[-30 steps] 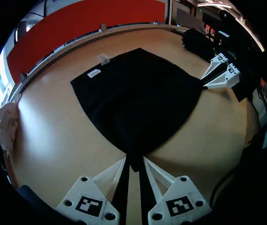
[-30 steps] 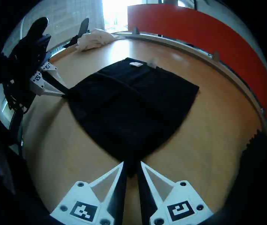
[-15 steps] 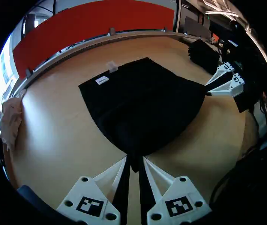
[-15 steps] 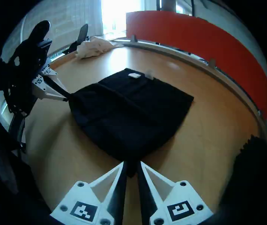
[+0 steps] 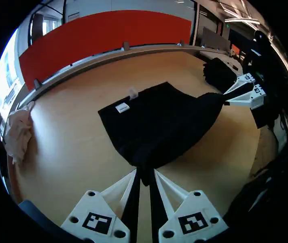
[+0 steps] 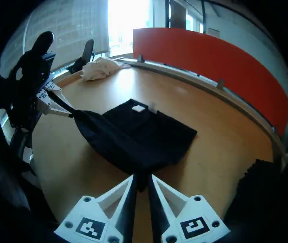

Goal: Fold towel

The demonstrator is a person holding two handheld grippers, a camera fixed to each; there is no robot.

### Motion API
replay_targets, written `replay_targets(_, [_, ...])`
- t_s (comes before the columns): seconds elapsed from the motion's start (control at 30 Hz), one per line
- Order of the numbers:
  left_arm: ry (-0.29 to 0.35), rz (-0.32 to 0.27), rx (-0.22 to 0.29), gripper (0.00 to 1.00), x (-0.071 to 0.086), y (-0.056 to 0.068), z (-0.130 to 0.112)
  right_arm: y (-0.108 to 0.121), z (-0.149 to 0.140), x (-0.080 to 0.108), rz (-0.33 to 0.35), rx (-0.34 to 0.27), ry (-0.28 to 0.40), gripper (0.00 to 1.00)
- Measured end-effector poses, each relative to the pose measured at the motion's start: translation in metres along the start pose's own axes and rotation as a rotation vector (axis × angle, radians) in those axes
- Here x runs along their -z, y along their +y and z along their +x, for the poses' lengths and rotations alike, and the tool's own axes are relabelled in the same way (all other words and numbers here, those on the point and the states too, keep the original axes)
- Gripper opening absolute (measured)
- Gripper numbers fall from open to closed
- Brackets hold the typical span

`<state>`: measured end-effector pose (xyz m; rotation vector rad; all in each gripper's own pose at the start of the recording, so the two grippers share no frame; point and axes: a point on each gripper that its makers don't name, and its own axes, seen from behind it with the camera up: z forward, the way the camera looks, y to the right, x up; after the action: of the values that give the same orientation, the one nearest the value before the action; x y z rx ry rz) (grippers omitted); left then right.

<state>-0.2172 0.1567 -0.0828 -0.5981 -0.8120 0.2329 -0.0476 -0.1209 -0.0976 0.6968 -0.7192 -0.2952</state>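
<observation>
Near edge now lifted: my left tool point(image 5: 144, 180) and right tool point(image 6: 142, 182) each clamp a corner of the black cloth towel point(image 5: 160, 121); its resting far edge lies toward 12 o'clock on the pale wooden surface point(image 5: 63, 158).

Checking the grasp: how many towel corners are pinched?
2: one in the left gripper, one in the right gripper; the other corners of the towel rest on the table.

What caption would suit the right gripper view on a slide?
The right gripper and the left gripper each pinch a corner of the towel, its near edge raised off the table.
</observation>
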Motion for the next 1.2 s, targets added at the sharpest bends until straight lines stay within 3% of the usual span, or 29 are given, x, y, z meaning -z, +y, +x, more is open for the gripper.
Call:
replay_targets(0.2, [0.012, 0.008, 0.004, 0.14, 0.014, 0.002, 0.012, -0.001, 0.011, 0.013, -0.003, 0.008, 0.013, 0.17])
replay_targets(0.63, [0.043, 0.004, 0.013, 0.14, 0.041, 0.005, 0.035, -0.003, 0.036, 0.045, -0.011, -0.032, 0.060, 0.17])
replay_targets(1.2, [0.075, -0.010, 0.015, 0.14, 0.062, 0.011, 0.057, -0.001, 0.059, 0.072, -0.020, -0.021, 0.094, 0.17])
